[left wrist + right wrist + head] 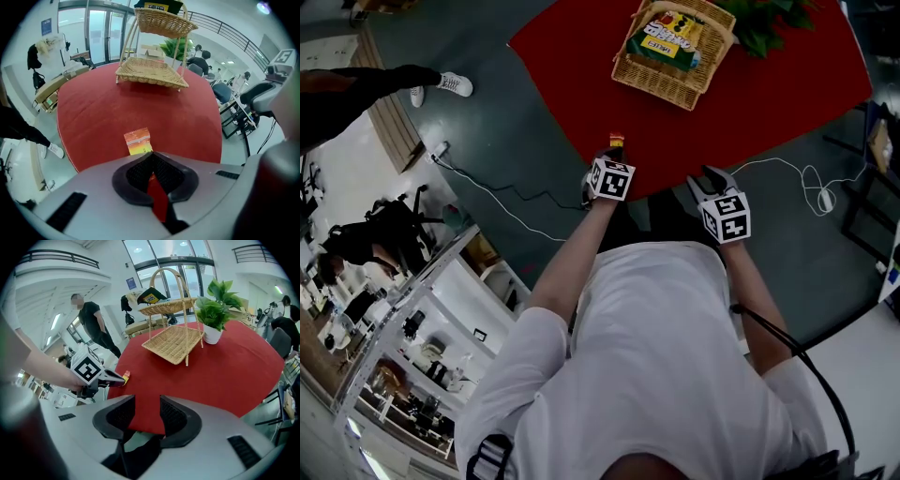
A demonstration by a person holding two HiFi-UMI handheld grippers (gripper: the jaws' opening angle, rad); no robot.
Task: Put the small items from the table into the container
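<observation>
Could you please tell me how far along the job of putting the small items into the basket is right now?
Done: a snack bag already lies in the top tier of the wicker basket. In hand: the left claw is shut on the near edge of an orange sachet, which lies at the edge of the red table. Left: carrying that sachet to the basket. The right claw is open and empty.

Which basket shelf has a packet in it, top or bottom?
The top wicker shelf holds a yellow-labelled packet; the bottom wicker shelf shows only bare weave.
</observation>
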